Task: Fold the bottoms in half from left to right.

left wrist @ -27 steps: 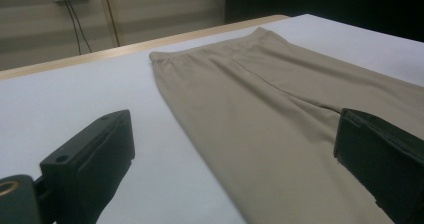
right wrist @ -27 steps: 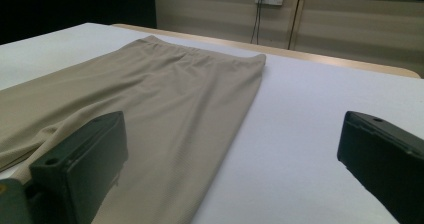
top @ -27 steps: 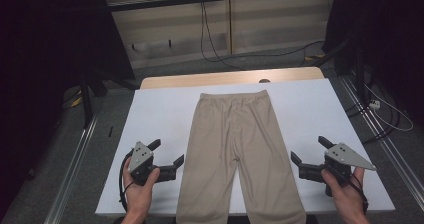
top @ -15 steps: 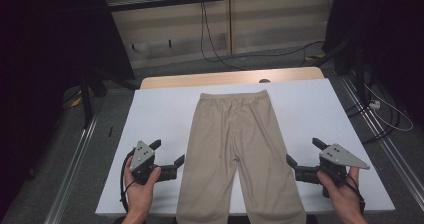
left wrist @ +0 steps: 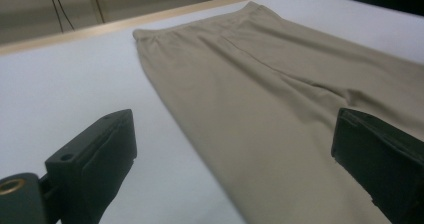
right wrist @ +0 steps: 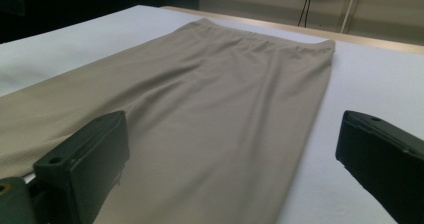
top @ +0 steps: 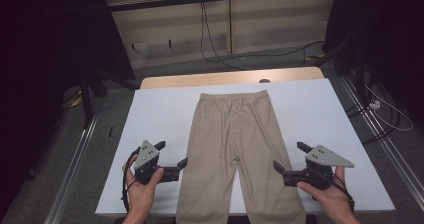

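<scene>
A pair of beige trousers (top: pixel 235 144) lies flat on the white table cover (top: pixel 150 129), waistband at the far end and legs reaching the near edge. My left gripper (top: pixel 172 153) is open, held in a hand just left of the left leg's outer edge, jaws pointing at the cloth. My right gripper (top: pixel 289 155) is open just right of the right leg, with its near jaw at the hem side. Between the left gripper's (left wrist: pixel 235 154) wide jaws I see the trousers (left wrist: pixel 280 84). The right gripper (right wrist: pixel 235 149) also frames the trousers (right wrist: pixel 215 84).
A strip of bare wooden tabletop (top: pixel 230 78) runs along the far edge. Cables (top: pixel 220 49) trail over the floor beyond the table, and a white cable (top: pixel 390 114) lies at the right. Metal rails (top: pixel 75 154) run along both sides on the floor.
My right gripper has moved left and slightly nearer, closing in on the right trouser leg. The left gripper has barely shifted. Both stay open.
</scene>
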{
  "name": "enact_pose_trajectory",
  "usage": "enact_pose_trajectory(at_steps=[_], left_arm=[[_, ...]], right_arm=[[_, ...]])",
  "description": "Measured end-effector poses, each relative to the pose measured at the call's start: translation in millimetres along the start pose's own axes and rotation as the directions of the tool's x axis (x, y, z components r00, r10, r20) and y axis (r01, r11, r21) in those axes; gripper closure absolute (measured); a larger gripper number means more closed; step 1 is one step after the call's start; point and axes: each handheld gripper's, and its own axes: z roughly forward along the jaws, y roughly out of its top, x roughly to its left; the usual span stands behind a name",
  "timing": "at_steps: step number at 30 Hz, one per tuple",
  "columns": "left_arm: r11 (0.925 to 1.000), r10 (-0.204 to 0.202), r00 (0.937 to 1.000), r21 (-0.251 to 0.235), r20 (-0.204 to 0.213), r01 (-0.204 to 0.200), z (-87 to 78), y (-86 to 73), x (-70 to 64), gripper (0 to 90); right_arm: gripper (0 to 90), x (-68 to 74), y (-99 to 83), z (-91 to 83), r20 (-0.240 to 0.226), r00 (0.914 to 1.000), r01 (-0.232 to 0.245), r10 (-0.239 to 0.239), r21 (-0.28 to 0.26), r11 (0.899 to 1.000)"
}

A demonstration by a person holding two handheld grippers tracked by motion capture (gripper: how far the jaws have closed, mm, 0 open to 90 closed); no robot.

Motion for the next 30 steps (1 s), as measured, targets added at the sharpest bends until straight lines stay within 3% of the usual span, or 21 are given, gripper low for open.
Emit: enact_pose_trajectory(at_steps=[1, 4, 5, 7, 9, 10, 11, 12, 15, 17, 19, 21, 23, 26, 27, 28, 30], left_arm=[[0.9999, -0.012, 0.9999, 0.012, 0.011, 0.012, 1.5, 0.2, 1.3, 5.0], [0.9981, 0.033, 0.9993, 0.052, -0.018, -0.032, 7.7, 2.5, 2.6, 5.9], [0.9982, 0.027, 0.9996, 0.053, -0.010, -0.026, 8.8, 3.5, 4.1, 6.5], [0.9990, -0.012, 0.9997, 0.044, 0.020, 0.011, 10.8, 6.1, 7.0, 6.5], [0.9993, -0.012, 0.9993, 0.036, 0.036, 0.010, 13.3, 8.9, 8.0, 6.5], [0.9996, -0.001, 0.9994, 0.029, 0.036, 0.000, 15.4, 10.2, 8.2, 6.5], [0.9995, 0.006, 0.9992, 0.030, 0.038, -0.007, 17.7, 11.9, 8.4, 6.5], [0.9995, 0.012, 0.9988, 0.028, 0.048, -0.014, 20.2, 13.3, 9.5, 6.5], [0.9992, -0.027, 0.9964, 0.031, 0.081, 0.024, 29.6, 16.0, 15.2, 6.6], [0.9988, -0.031, 0.9962, 0.039, 0.082, 0.028, 34.6, 17.9, 20.0, 7.1], [0.9984, 0.022, 0.9982, 0.050, 0.057, -0.024, 40.2, 21.8, 24.3, 7.2], [0.9982, 0.024, 0.9986, 0.054, 0.048, -0.026, 44.9, 24.8, 27.7, 7.7], [0.9986, 0.010, 0.9981, 0.051, 0.061, -0.013, 51.5, 28.3, 31.8, 7.9], [0.9983, 0.024, 0.9978, 0.052, 0.062, -0.027, 61.9, 35.0, 36.3, 8.1], [0.9983, 0.024, 0.9976, 0.052, 0.065, -0.027, 64.9, 36.8, 38.7, 8.3], [0.9986, -0.002, 0.9977, 0.054, 0.068, -0.002, 68.3, 38.0, 41.1, 8.3], [0.9949, -0.065, 0.9921, 0.085, 0.108, 0.056, 75.7, 39.7, 46.2, 9.4]], right_arm=[[0.6, 0.0, 0.0, 0.0, 0.000, 1.0000, 0.000, 0.000, 0.000, 1.000], [1.8, 6.5, 4.7, 5.3, -0.034, 0.9994, 0.013, -0.012, 0.016, 1.000], [4.3, 11.2, 9.7, 7.3, -0.047, 0.9982, 0.039, -0.037, 0.031, 0.999], [4.6, 12.9, 11.2, 8.2, -0.058, 0.9974, 0.043, -0.042, 0.027, 0.999], [4.7, 22.2, 15.4, 13.6, -0.104, 0.9943, 0.028, -0.025, 0.029, 0.999], [4.7, 22.2, 15.4, 13.6, -0.104, 0.9943, 0.028, -0.025, 0.029, 0.999], [5.3, 29.5, 16.5, 19.0, -0.125, 0.9908, 0.058, -0.052, 0.042, 0.997], [5.3, 29.5, 16.5, 19.0, -0.125, 0.9908, 0.058, -0.052, 0.042, 0.997], [7.7, 41.4, 17.5, 28.8, -0.166, 0.9838, 0.080, -0.068, 0.068, 0.994], [7.8, 49.8, 18.8, 36.3, -0.195, 0.9777, 0.097, -0.079, 0.082, 0.992], [8.2, 58.2, 20.4, 44.1, -0.217, 0.9714, 0.118, -0.096, 0.092, 0.989], [10.7, 68.8, 23.9, 54.7, -0.257, 0.9594, 0.148, -0.115, 0.111, 0.983], [11.9, 72.2, 25.4, 58.1, -0.269, 0.9558, 0.156, -0.118, 0.122, 0.980], [14.4, 82.1, 30.1, 68.9, -0.319, 0.9395, 0.183, -0.125, 0.159, 0.970], [15.6, 88.8, 32.2, 76.5, -0.346, 0.9299, 0.192, -0.125, 0.168, 0.967], [15.6, 88.8, 32.2, 76.5, -0.346, 0.9299, 0.192, -0.125, 0.168, 0.967], [16.0, 95.3, 34.0, 83.6, -0.370, 0.9227, 0.188, -0.109, 0.185, 0.965]])
